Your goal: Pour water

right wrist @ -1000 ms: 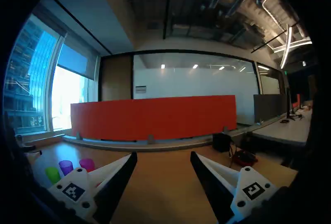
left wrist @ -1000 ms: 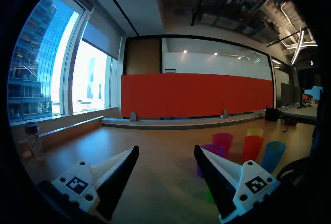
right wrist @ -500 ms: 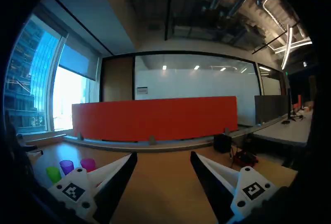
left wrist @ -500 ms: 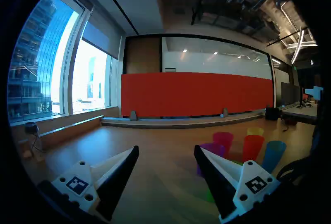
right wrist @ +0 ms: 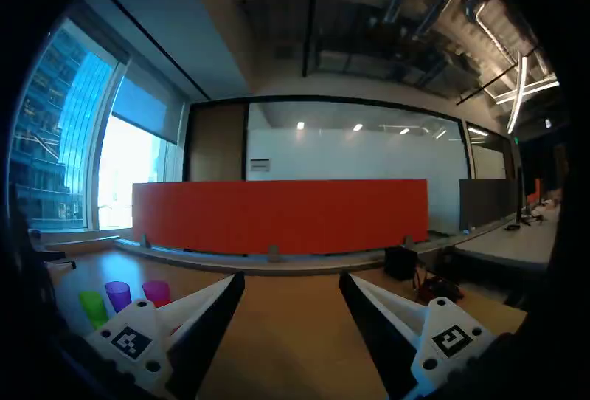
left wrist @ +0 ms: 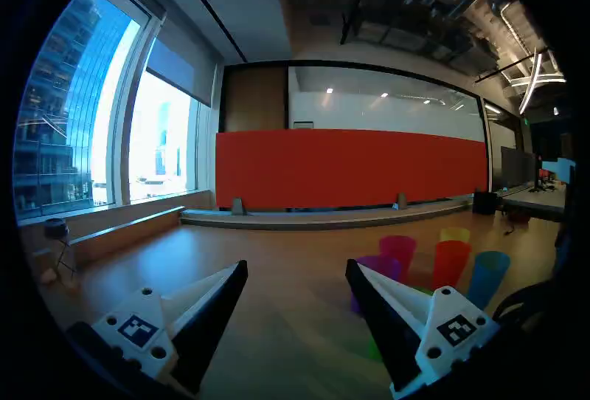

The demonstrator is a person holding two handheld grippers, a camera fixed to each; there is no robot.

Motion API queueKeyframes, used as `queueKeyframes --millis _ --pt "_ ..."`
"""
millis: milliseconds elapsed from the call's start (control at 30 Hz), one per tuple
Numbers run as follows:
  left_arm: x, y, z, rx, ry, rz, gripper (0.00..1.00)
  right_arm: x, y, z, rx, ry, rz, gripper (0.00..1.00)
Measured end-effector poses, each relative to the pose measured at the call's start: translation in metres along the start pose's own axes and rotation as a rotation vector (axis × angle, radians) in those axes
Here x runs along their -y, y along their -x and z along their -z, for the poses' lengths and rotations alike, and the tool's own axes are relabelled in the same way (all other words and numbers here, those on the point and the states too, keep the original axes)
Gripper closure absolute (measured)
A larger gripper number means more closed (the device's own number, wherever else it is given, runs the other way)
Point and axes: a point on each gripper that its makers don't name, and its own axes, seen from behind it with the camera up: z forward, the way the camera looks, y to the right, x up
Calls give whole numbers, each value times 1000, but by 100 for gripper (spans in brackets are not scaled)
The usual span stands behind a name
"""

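Several coloured plastic cups stand together on the wooden table [left wrist: 295, 326]. In the left gripper view a pink cup [left wrist: 398, 251], a yellow cup [left wrist: 454, 235], an orange cup [left wrist: 450, 263], a blue cup [left wrist: 487, 276] and a purple cup [left wrist: 375, 267] sit at the right, the purple one partly behind my right finger. My left gripper [left wrist: 296, 276] is open and holds nothing. In the right gripper view a green cup [right wrist: 93, 308], a purple cup [right wrist: 117, 295] and a pink cup [right wrist: 155, 291] show at the lower left. My right gripper [right wrist: 292, 282] is open and holds nothing.
A long red divider panel [left wrist: 346, 167] runs along the far edge of the table. Tall windows [left wrist: 66, 127] are on the left. Desks with dark equipment [right wrist: 435, 282] stand at the right in the right gripper view.
The right gripper view has tilted slightly upward, so the red panel and cups sit a little lower. The left gripper has barely moved. Both grippers stay open.
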Motion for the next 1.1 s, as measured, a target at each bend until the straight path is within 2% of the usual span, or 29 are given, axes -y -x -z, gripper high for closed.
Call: queueKeyframes --millis 467,767,1100 --pt "0 0 0 0 0 0 1 14 38 -13 27 -29 18 1" --pt "0 0 0 0 0 0 1 -1 58 -21 49 -10 7 1" --pt "-1 0 0 0 0 0 1 -12 73 -18 64 -11 -9 1"
